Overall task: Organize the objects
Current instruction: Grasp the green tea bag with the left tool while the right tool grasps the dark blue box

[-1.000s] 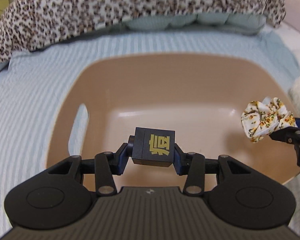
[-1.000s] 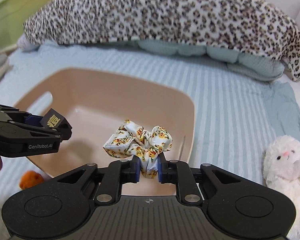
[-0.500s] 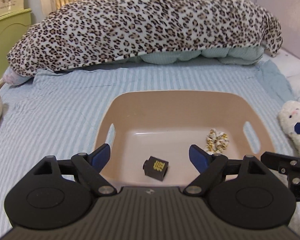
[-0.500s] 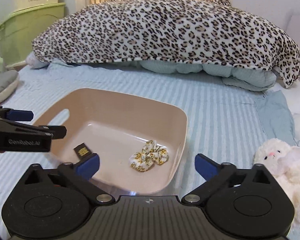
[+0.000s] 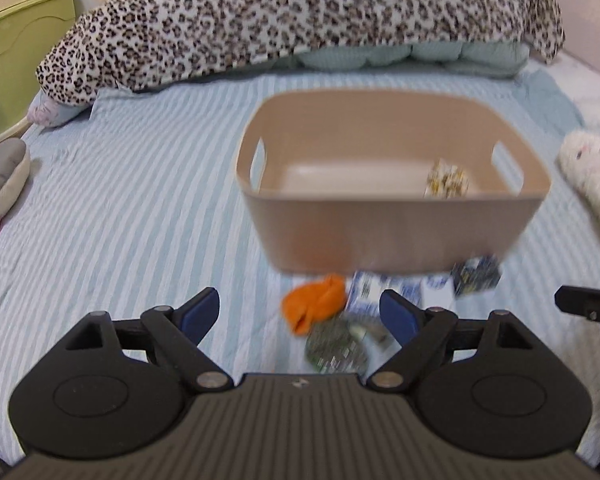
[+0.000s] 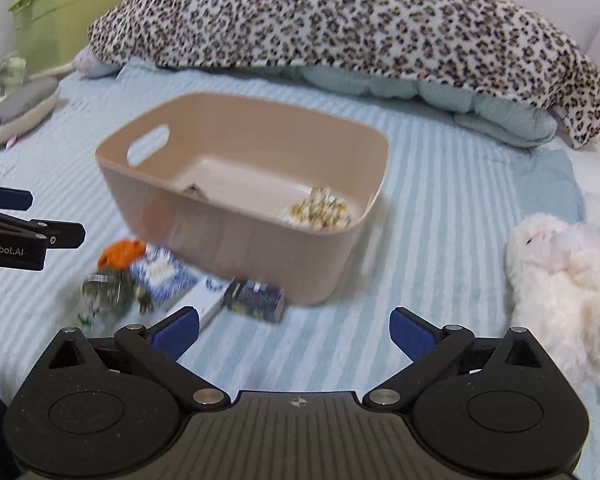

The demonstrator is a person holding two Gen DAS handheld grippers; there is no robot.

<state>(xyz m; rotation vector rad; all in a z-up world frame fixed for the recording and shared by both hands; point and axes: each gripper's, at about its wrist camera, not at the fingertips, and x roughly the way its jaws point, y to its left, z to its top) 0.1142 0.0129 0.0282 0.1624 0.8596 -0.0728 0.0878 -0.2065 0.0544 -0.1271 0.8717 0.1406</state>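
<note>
- The left gripper (image 5: 300, 312) has its jaws spread wide with nothing between them; it hangs above the striped bedsheet (image 5: 132, 208), short of the tub
- The right gripper (image 6: 294, 330) is likewise spread wide and holds nothing; it sits over the sheet in front of the tub, with the left one visible at the left edge of its view
- A beige plastic tub (image 5: 380, 236) with a handle slot at each end stands on the bed; inside it, toward its right end, lies a flowered hair scrunchie (image 6: 320, 208); a small dark block (image 6: 194, 192) peeks over the near wall at the left, mostly hidden
- Just in front of the tub a little heap lies on the sheet: an orange cloth item (image 5: 314, 306); a blue-and-white patterned packet (image 6: 162, 274) touching it; a greenish round thing (image 5: 334, 346), too blurred to name; a dark box with yellow print (image 6: 256, 298) nearest the tub's right corner; a pen-like stick (image 6: 212, 312) beside that box
- A white plush toy (image 6: 556, 276) lies on the sheet to the right, well apart from the tub
- Behind the tub a leopard-print blanket (image 6: 340, 20) is draped over pale blue pillows (image 6: 400, 86); a green storage box (image 6: 72, 8) stands at the far left; a grey cushion (image 5: 0, 184) rests at the bed's left edge
</note>
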